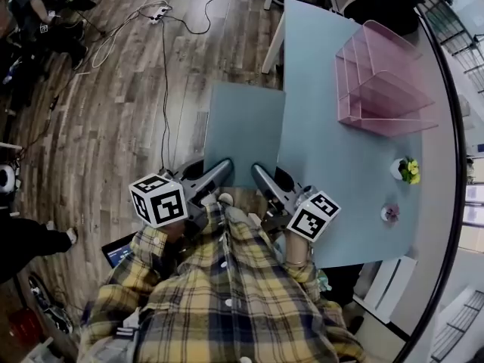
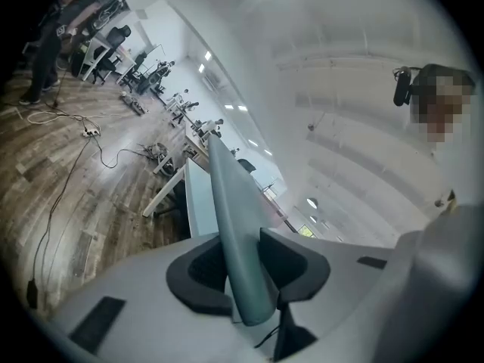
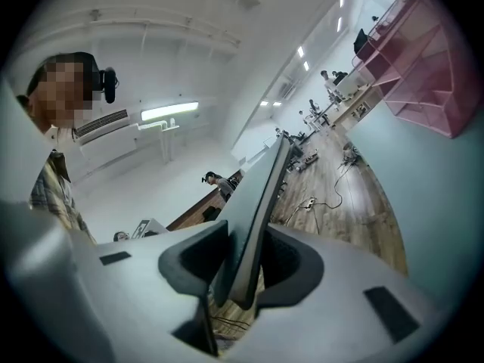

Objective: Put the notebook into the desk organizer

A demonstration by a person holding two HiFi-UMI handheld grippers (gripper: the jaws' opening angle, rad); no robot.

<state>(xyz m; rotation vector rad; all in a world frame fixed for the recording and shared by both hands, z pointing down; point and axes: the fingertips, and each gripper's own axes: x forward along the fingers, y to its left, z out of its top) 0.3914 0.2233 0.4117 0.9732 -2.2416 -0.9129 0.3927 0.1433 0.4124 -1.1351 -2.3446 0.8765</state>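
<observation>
The table (image 1: pixel 333 127) is my first worry. I stand at its near left corner, and if I swing across too low the notebook's far edge could catch the tabletop's edge and be levered out of my grip.

The notebook (image 1: pixel 242 131) is next. It is in the air in front of me, mostly over the wooden floor with its right side overlapping the table edge in the head view, well apart from where it must go. I have it only by its near edge, so nearly the whole cover hangs out unsupported. A quick turn could make it sag or flap open, and a drop here would likely land on the floor and its cables.

The pink desk organizer (image 1: pixel 382 82) sits at the far right of the table. Its slots look narrow and its walls light. If I come in tilted, I expect the notebook to hit a divider and push the organizer along instead of sliding in.

My left gripper (image 1: pixel 215 176) and right gripper (image 1: pixel 261 176) are both partly closed, pads pressed on that near edge side by side. If my hands drift apart or twist unevenly, the cover could bend or slip from one pair of pads.

The small flower pot (image 1: pixel 407 170) stands near the organizer; a wide sweep could tip it.
</observation>
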